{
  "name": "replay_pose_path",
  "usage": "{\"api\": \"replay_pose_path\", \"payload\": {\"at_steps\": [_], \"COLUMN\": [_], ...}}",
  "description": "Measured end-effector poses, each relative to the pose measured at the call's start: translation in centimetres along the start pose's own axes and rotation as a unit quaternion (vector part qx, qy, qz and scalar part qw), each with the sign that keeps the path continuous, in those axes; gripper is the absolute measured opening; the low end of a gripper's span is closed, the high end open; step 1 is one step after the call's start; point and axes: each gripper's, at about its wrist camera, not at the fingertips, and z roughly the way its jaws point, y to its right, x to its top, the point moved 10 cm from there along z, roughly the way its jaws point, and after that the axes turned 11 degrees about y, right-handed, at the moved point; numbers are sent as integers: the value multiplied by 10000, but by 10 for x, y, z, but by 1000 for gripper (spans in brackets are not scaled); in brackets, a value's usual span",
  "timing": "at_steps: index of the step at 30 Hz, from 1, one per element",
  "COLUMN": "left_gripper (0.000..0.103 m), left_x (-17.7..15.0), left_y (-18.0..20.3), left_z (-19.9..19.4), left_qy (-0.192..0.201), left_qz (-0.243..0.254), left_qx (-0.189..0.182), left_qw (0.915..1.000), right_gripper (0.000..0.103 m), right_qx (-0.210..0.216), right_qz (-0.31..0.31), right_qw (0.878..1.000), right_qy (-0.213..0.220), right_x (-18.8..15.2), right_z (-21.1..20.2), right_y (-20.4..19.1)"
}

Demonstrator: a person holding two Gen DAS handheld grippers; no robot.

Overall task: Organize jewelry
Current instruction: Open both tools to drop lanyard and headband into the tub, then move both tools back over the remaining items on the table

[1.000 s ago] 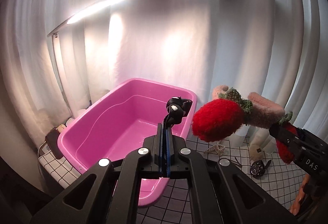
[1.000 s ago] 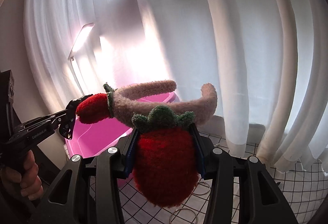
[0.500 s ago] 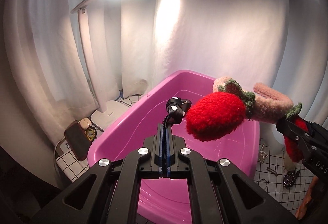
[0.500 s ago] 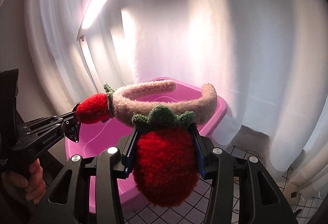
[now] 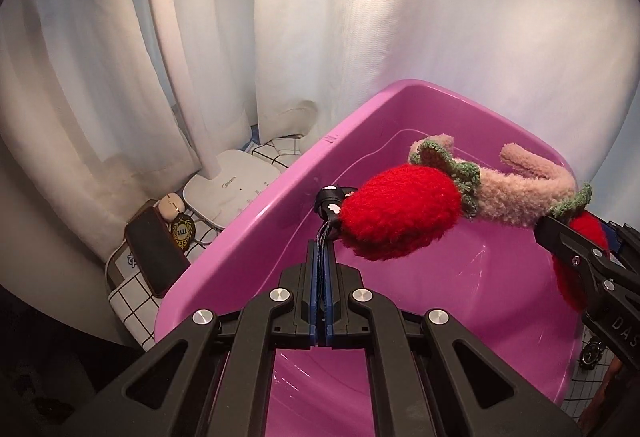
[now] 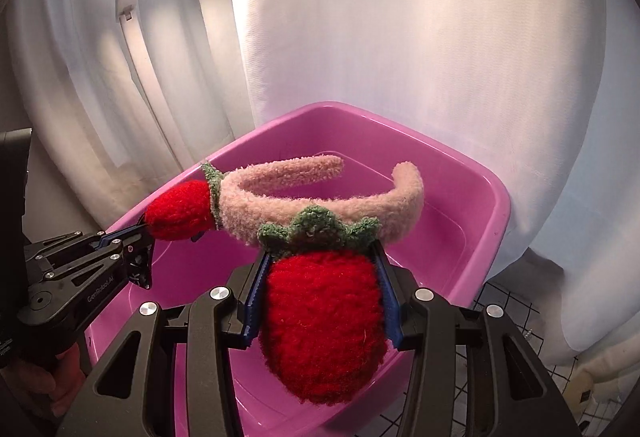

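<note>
Jaws of both grippers clamped above pink tub; white curtain behind.

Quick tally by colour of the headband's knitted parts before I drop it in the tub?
Red strawberries: 2, one at the left tool and one in the right tool
Green leaf caps: 2
Pink fuzzy band: 1
Total: 5, over the pink tub

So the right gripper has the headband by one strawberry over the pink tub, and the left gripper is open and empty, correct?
Not quite. The left wrist view shows the left gripper shut on a small black item, not open and empty. The rest holds: the right gripper clamps one strawberry of the headband over the pink tub.
</note>
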Motion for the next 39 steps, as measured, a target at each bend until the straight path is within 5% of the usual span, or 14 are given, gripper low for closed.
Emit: {"api": "replay_pose_path", "payload": {"at_steps": [6,8,9,10,12,25,33,39], "left_gripper": [9,18,31,59,73,81,85,87], "left_x": [-8,-9,-8,-8,-4,4,-1,-12], "left_y": [-3,-4,-5,-6,-5,-2,24,65], "left_z": [13,13,13,12,7,-11,-52,-95], "left_qy": [-346,-359,-357,-343,-197,25,419,743], "left_qz": [75,123,154,169,111,-12,-60,186], "left_qx": [-42,-24,-3,19,-98,-171,-586,-1117], "left_qw": [9994,9993,9992,9993,9997,9999,9974,9908], "right_gripper": [50,62,66,69,70,70,70,70], "right_qx": [-193,-245,-304,-365,-453,-399,-341,-761], "right_qz": [9,-13,-59,-115,-218,49,311,608], "right_qw": [9995,9993,9992,9990,9986,9992,9984,9939], "right_qy": [-243,-289,-269,-237,-178,5,330,519], "right_x": [-2,-2,-1,1,3,-2,-29,-70], "right_z": [20,23,23,23,22,-5,-68,-143], "right_y": [1,1,1,1,1,7,11,60]}}
